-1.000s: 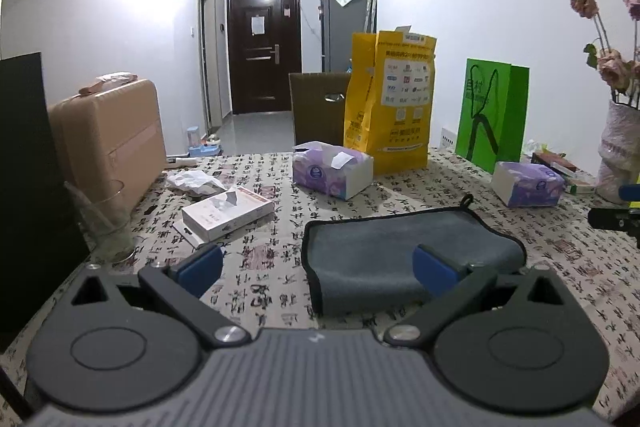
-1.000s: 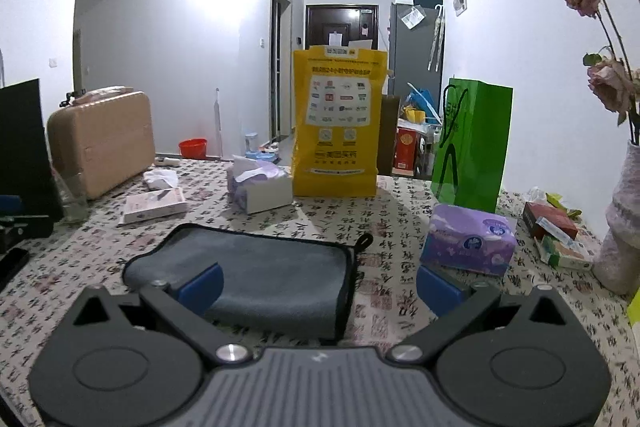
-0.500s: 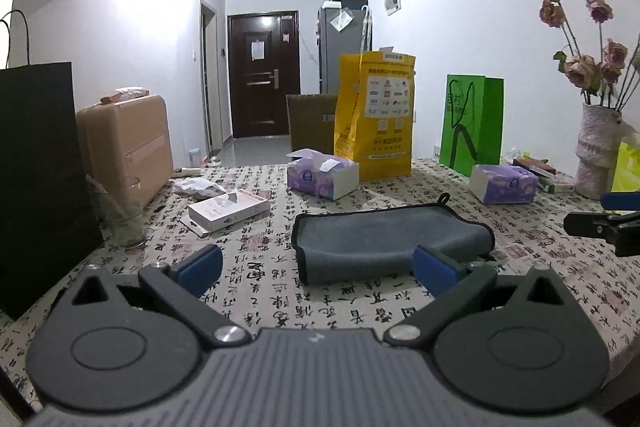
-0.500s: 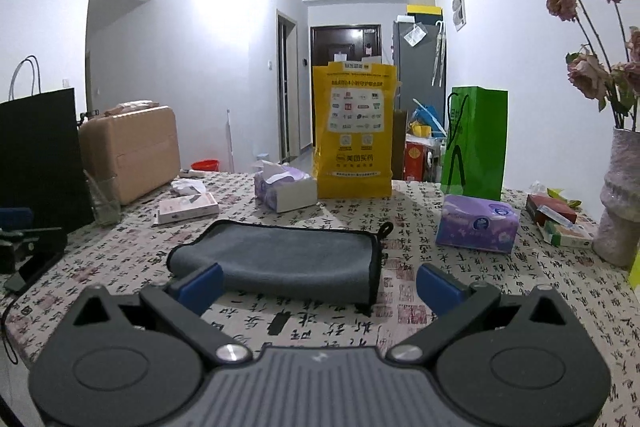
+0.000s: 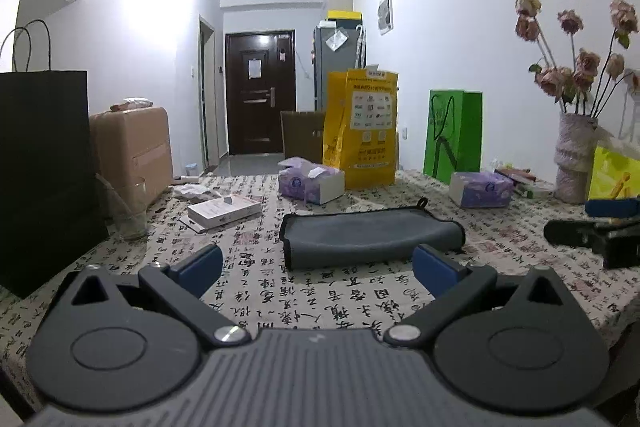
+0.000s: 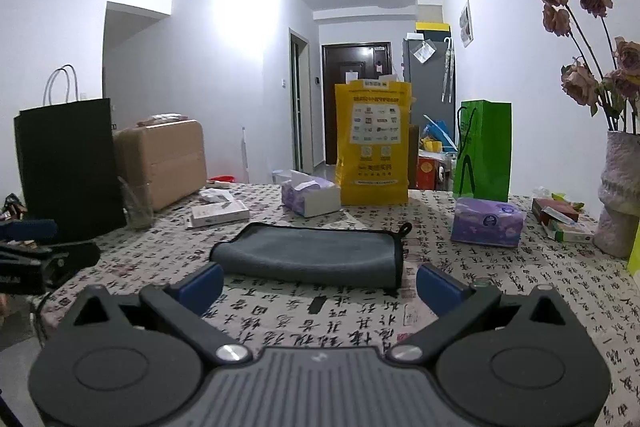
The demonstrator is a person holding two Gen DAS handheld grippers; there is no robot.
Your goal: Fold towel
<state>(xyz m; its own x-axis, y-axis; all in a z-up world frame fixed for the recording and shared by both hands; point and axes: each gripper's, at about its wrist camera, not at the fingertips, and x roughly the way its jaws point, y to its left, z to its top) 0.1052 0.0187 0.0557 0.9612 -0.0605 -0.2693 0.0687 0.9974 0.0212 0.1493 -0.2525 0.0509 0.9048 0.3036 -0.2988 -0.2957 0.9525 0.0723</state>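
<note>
Grey towel (image 5: 372,237) lies folded, flat on table (image 5: 320,291) mid-cloth, black trim and hanging loop at far right corner. Left gripper (image 5: 318,263) released, jaws spread wide, hovering near table's near edge, apart from towel. Right gripper (image 6: 320,281) likewise released, empty, short of towel (image 6: 312,253). Yellow bag (image 6: 373,143) stands beyond; purple tissue box (image 6: 486,221) right of towel.

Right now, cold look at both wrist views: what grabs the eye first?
The grey towel lies folded mid-table on the calligraphy-print tablecloth, just beyond both open grippers, left and right, neither touching it. Behind it a tall yellow bag and a green bag stand at the far edge. Dried roses in a vase fill the right side.
</note>
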